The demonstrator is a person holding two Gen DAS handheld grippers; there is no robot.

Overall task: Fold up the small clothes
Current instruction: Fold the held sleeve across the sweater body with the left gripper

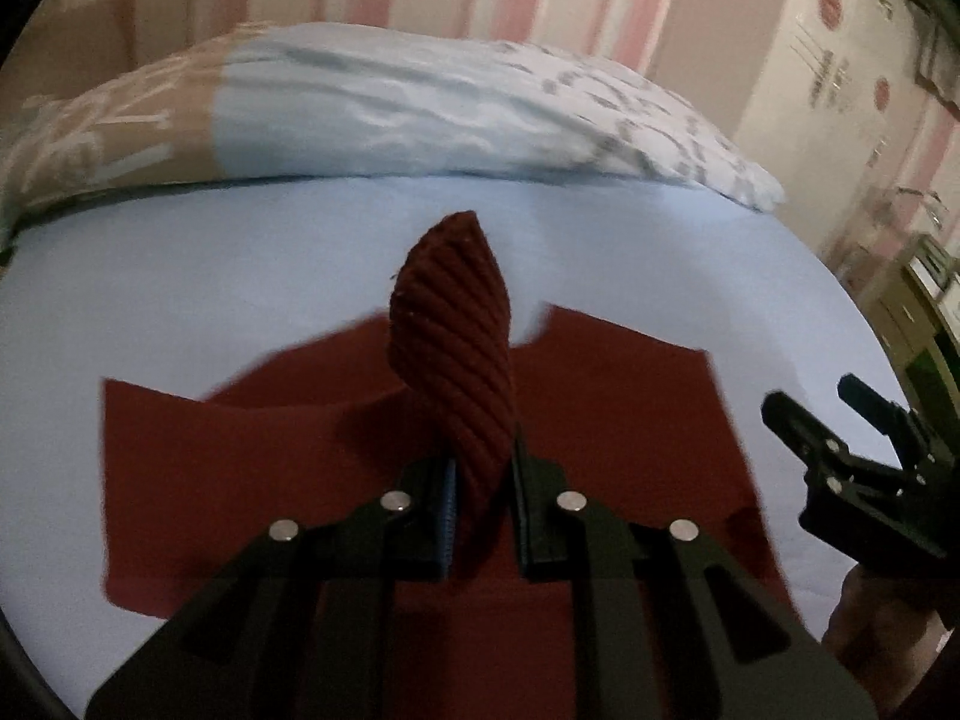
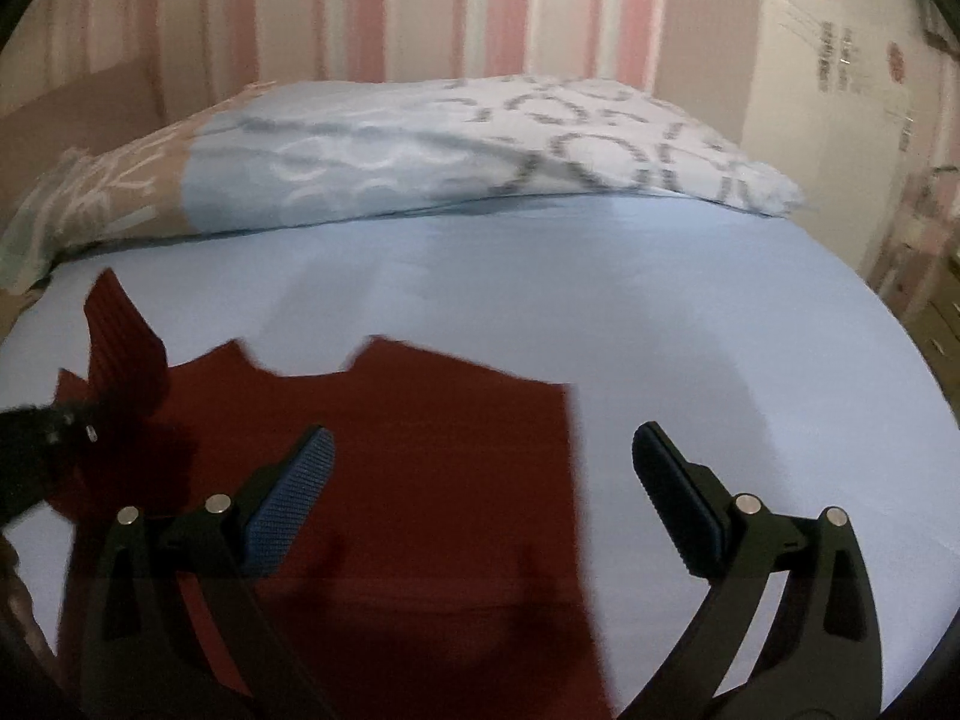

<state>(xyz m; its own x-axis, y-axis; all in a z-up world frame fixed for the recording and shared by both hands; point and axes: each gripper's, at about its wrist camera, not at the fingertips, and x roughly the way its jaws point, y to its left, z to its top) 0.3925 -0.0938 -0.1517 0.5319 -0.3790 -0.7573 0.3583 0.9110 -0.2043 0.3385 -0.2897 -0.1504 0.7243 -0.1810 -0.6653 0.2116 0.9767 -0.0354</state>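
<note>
A dark red knitted garment lies spread flat on the light blue bed sheet. My left gripper is shut on its ribbed end, which stands up from the cloth and curls over between the fingers. In the right wrist view the same ribbed end rises at the far left, held by the left gripper. My right gripper is open above the garment's right half with nothing between its fingers; it also shows at the right as the right gripper.
A patterned blue, white and tan pillow lies across the far side of the bed below a pink-striped wall. A white box and low furniture stand beyond the bed's right edge. Bare sheet stretches right of the garment.
</note>
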